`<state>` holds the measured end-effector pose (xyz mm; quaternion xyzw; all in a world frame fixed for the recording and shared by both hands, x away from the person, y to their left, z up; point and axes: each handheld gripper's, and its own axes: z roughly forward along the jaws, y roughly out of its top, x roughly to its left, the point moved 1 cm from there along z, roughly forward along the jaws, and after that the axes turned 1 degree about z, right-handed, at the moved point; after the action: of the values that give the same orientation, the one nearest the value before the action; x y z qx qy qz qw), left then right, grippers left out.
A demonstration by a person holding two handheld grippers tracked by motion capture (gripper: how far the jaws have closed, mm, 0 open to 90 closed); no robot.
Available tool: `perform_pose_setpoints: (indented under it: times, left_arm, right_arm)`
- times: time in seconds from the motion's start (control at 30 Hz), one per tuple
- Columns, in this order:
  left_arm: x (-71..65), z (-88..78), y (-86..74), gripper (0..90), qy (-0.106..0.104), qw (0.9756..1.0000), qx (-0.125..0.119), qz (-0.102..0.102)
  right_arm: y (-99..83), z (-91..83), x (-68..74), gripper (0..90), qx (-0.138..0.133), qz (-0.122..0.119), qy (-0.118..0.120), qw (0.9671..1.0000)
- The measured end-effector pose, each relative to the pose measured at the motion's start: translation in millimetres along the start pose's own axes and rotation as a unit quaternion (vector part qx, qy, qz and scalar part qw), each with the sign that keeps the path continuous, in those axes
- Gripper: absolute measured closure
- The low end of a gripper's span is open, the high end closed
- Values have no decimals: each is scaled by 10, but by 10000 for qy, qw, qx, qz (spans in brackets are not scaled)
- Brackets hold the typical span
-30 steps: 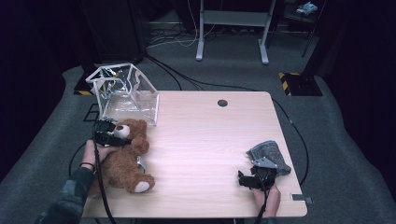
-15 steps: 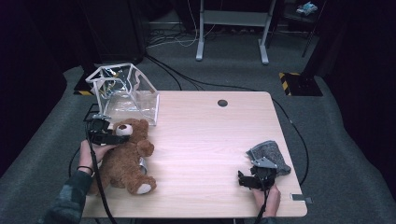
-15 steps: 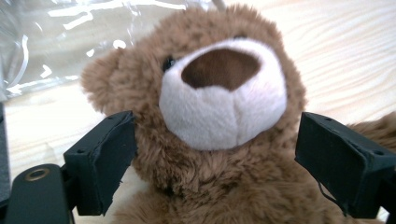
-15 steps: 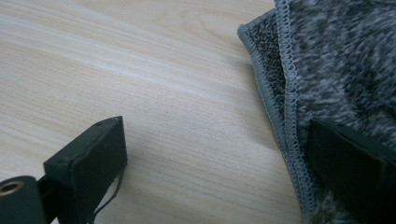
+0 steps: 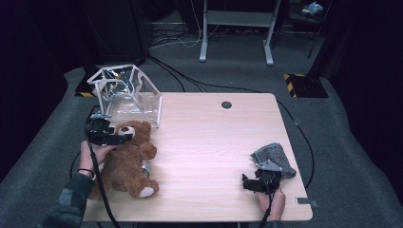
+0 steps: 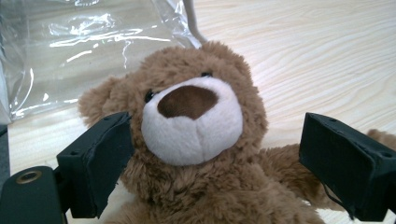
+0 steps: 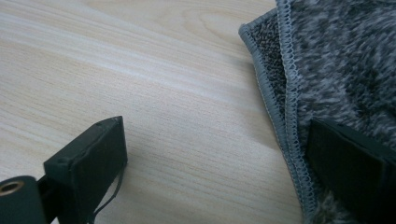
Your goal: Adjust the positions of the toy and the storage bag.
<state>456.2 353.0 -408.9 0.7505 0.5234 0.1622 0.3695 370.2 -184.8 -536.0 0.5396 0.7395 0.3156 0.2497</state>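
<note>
— Any writing or labels to read?
— None legible. A small pale tag at the flank of the teddy bear [image 5: 126,159], too small to make out.

— Containers, starting from the left?
— One clear plastic box [image 5: 124,95] with a white frame at the table's far left corner, tilted; contents hard to tell through the glare.

— Count of things on the wooden table [image 5: 209,142]?
— One bear, one box, one grey cloth [image 5: 275,159] — plus two grippers.

— And the bear?
— Lying on its back at the left edge, head toward the box, just beside it.

— Left gripper [image 5: 110,137]?
— Over the bear's head, jaws just opened wide. In the left gripper view, one pad [image 6: 95,165] brushing the cheek fur, the other well clear; muzzle between them, not squeezed.

— Right gripper [image 5: 254,184]?
— Near the front right edge, jaws spread, gripping nothing. In the right gripper view, one pad over bare wood, the other above the cloth's stitched hem.
</note>
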Motion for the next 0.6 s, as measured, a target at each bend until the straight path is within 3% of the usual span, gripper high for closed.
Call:
perform_pose_setpoints:
  times: [0.6]
  left_arm:
    - [-13,-89,302,94,37,9998,-215,25]
  right_arm:
    - [1,2,1,50,2,-19,36,10000]
